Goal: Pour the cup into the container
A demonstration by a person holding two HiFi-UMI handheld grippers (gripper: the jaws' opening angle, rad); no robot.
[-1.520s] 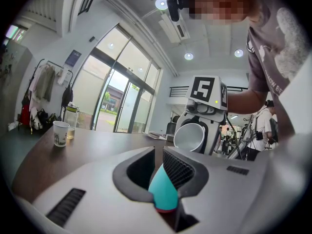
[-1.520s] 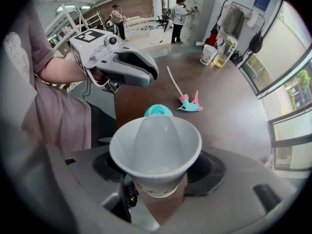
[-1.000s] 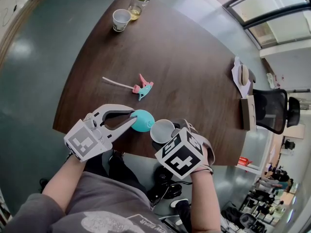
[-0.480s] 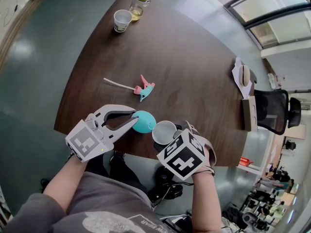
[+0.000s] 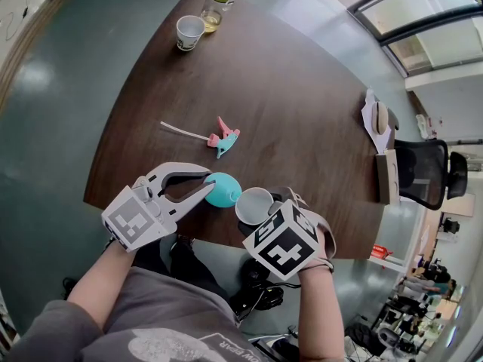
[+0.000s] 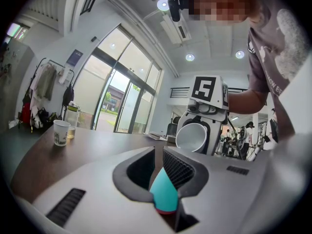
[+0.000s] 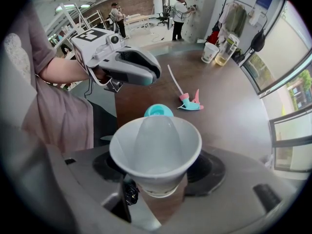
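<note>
Dark wood bench [image 5: 302,104] fills the head view, with windows beyond it; my left claw [image 5: 210,184] is pinched onto the teal container [image 5: 225,191] at the near edge; my right claw [image 7: 158,177] is closed round the body of the white cup [image 7: 156,145], which is tipped and sits just to the right of the container; a pink and teal toy [image 5: 224,138] lies mid-bench; a paper cup [image 5: 189,31] and a bottle [image 5: 216,3] stand together at the far corner, well apart from both claws.

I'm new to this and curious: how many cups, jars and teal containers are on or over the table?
Cups: 2 (white cup, paper cup)
Jar: 1
Teal container: 1
Total: 4
</note>
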